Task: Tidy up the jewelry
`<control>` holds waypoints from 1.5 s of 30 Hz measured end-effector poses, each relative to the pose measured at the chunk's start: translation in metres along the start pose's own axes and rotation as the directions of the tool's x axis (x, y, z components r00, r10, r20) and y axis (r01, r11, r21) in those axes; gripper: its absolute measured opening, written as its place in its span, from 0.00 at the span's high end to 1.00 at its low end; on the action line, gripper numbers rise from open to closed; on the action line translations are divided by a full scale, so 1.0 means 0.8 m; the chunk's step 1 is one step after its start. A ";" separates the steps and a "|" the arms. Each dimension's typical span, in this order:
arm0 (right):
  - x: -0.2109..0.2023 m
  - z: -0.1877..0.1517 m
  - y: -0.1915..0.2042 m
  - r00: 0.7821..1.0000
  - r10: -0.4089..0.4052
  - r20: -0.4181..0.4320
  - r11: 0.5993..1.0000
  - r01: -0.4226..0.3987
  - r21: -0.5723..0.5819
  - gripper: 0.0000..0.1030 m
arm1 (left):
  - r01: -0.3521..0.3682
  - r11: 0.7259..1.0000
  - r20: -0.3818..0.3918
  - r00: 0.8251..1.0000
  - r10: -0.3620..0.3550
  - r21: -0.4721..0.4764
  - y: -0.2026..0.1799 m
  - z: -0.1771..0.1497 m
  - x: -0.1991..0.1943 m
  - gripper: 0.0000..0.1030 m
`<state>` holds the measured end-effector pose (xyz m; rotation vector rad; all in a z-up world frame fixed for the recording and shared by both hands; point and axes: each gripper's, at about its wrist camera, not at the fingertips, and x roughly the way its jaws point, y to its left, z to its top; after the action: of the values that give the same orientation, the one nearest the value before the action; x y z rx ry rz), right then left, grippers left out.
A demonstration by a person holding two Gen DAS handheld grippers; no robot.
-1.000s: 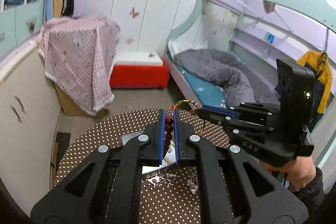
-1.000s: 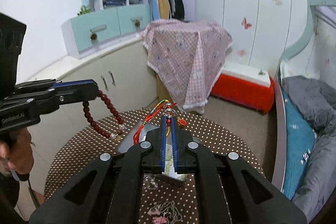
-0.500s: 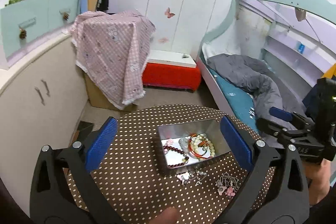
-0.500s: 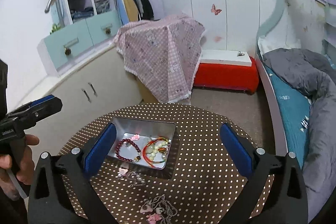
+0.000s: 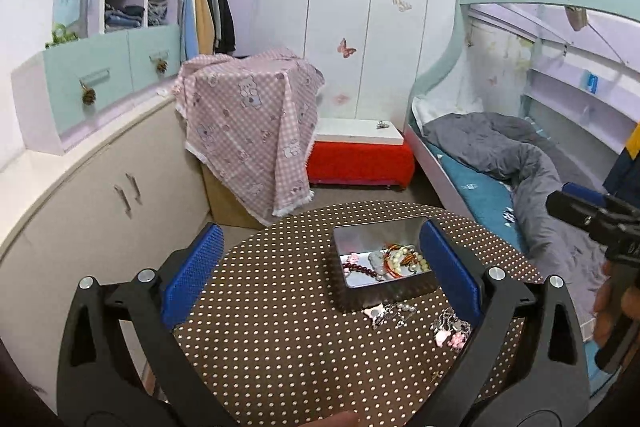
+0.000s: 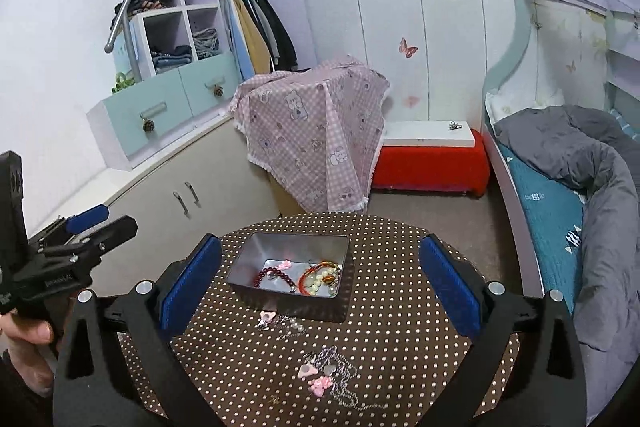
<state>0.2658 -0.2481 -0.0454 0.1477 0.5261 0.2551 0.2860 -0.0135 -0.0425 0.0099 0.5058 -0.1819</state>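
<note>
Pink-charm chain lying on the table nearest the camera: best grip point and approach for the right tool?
Take the chain at the pink charms, its bulkiest part; the thin links lie flat and loose on the dotted cloth and would likely slip. Come from above, the right tool open, fingers straddling the cluster.

The round table (image 6: 248, 379) is bare dotted cloth on its left and near sides, giving open passage there. The metal tin (image 6: 294, 301) stands mid-far, its walls blocking a low approach. Loose jewelry (image 6: 328, 375) lies scattered just near it, toward the right.
</note>
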 end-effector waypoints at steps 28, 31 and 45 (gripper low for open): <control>-0.044 -0.085 -0.014 0.996 -0.089 -0.027 0.992 0.091 0.082 0.07 | 0.021 0.998 -0.043 0.999 -0.019 0.052 -0.028 -0.095 -0.038 0.06; -0.040 -0.094 -0.016 0.995 -0.088 -0.051 0.992 0.092 0.086 0.07 | 0.048 0.997 -0.102 0.994 -0.042 0.061 -0.039 -0.105 -0.025 0.06; -0.014 -0.136 -0.048 0.981 -0.098 -0.169 0.987 0.117 0.108 0.07 | 0.154 0.976 -0.305 0.947 -0.101 0.157 -0.098 -0.161 0.054 0.06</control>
<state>0.2086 -0.2797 -0.1411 0.2133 0.7107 0.1304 0.2472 -0.0910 -0.1732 0.1826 0.7885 -0.3565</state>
